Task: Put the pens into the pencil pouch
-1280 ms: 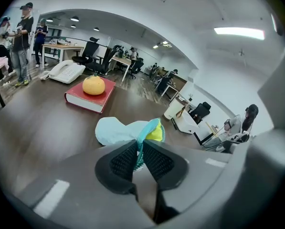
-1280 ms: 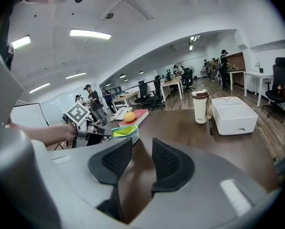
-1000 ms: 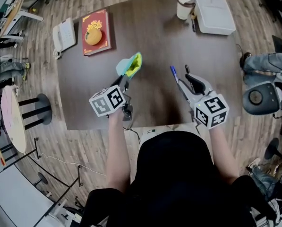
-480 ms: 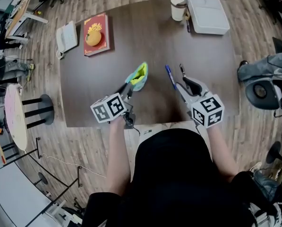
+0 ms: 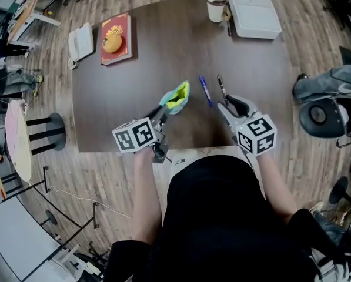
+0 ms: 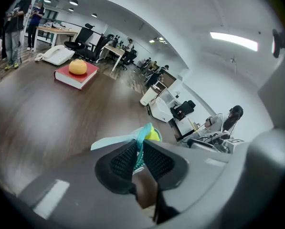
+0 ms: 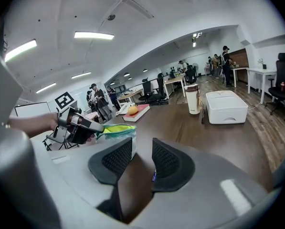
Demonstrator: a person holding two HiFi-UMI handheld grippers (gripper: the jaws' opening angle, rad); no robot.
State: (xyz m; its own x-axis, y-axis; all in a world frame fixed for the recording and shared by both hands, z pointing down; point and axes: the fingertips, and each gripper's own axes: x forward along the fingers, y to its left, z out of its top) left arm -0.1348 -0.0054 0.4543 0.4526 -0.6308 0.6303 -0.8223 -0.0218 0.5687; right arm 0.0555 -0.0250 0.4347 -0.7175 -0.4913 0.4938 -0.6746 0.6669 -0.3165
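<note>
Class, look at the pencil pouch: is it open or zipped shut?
Open. The pencil pouch, pinched by the left tongs, gapes at its mouth, and its yellow lining shows in the head and right gripper views.

Between the jaws of our right gripper [image 5: 224, 101] the gap stands free. Just ahead of them lie the blue pen [image 5: 205, 90] and black pen [image 5: 221, 87]. The pouch [image 5: 176, 95] hangs close on their left. Beyond, bare bench [image 5: 163, 46] runs to the cup [image 5: 215, 6] and white box [image 5: 254, 13].

Pencil pouch [image 5: 176, 96], clamped in left tongs [image 5: 164, 106], has been carried rightward over the surface [image 5: 104, 110]. Gap to blue pen [image 5: 205, 91] clearly narrowed. Pen's near end, earlier just beside right tongs [image 5: 224, 106], now stands apart.
</note>
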